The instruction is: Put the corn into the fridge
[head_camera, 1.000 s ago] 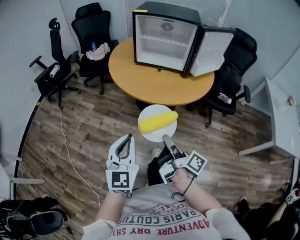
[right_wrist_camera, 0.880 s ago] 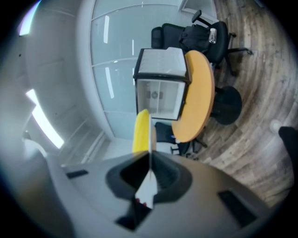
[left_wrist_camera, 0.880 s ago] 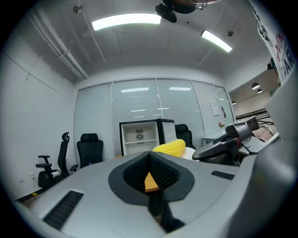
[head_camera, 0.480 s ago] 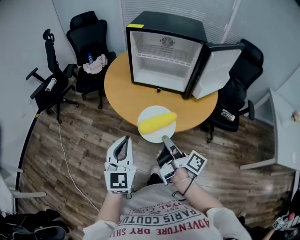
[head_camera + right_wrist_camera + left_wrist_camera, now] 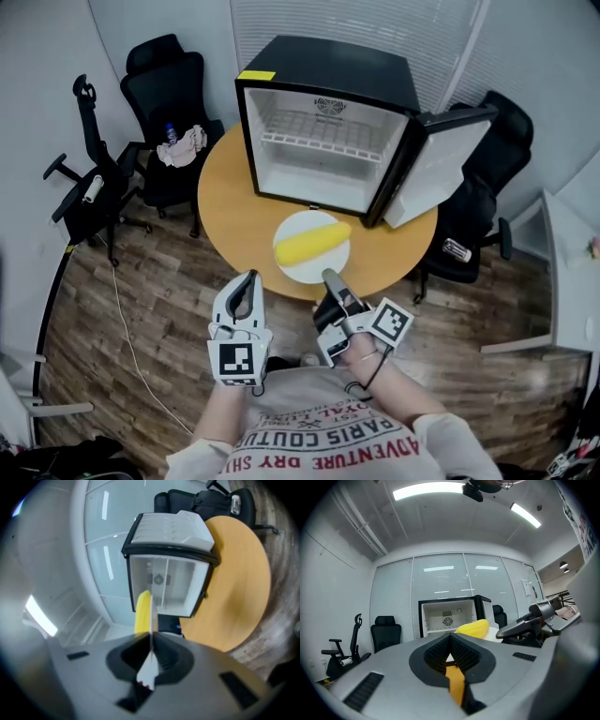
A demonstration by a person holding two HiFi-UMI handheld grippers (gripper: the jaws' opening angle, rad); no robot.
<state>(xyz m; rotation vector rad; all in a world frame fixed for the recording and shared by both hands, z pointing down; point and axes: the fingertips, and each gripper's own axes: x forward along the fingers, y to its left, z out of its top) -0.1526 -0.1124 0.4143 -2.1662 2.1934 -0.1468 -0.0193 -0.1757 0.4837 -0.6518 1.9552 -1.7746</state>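
Clamping plate [image 5: 315, 271] under corn [image 5: 311, 241], right gripper [image 5: 328, 277]

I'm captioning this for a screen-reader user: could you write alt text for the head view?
Seen from above, the right gripper holds a white plate carrying a yellow corn cob in front of an open, empty black fridge on a round wooden table. The left gripper is shut and empty beside it.

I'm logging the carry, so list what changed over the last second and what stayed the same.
The plate with the corn, clamped at its rim by the right gripper, has been carried forward, from above the floor to over the table edge, nearer the open fridge. Nothing was grasped or released. The left gripper stays shut and empty.
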